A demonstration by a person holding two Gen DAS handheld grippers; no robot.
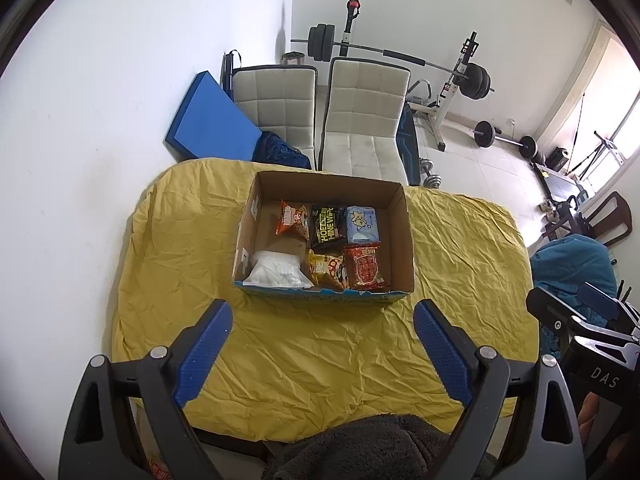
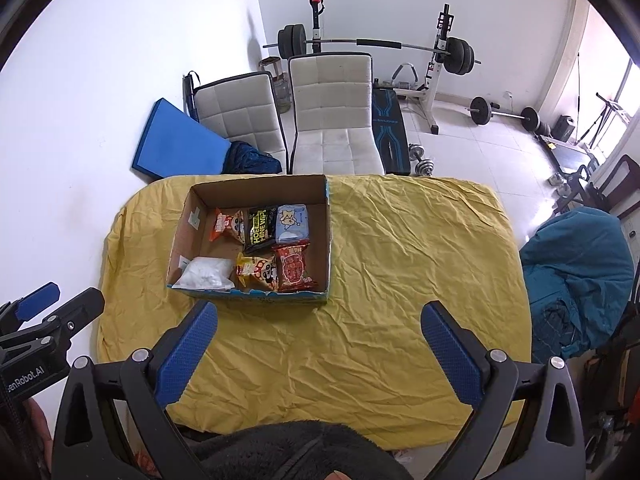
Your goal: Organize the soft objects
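An open cardboard box [image 1: 404,236] [image 2: 186,220] stands on the yellow cloth of the table [image 1: 320,352] [image 2: 380,300]. Inside lie several soft packs: an orange snack bag [image 1: 293,220] [image 2: 229,225], a black one [image 1: 328,226] [image 2: 261,229], a pale blue tissue pack [image 1: 362,224] [image 2: 293,221], a red pack [image 1: 366,266] [image 2: 295,268], a yellow bag [image 1: 326,270] [image 2: 256,270] and a white plastic bag [image 1: 276,272] [image 2: 206,274]. My left gripper [image 1: 323,320] hovers open near the box's front wall, holding nothing. My right gripper [image 2: 320,322] is open and empty too, right of the box's front.
Two pale padded chairs [image 1: 364,120] [image 2: 332,116] stand behind the table, with a blue mat [image 1: 208,116] against the wall and a barbell rack [image 1: 460,76] beyond. A teal heap [image 2: 576,264] sits at the right. Dark fleece [image 1: 376,448] lies at the near edge.
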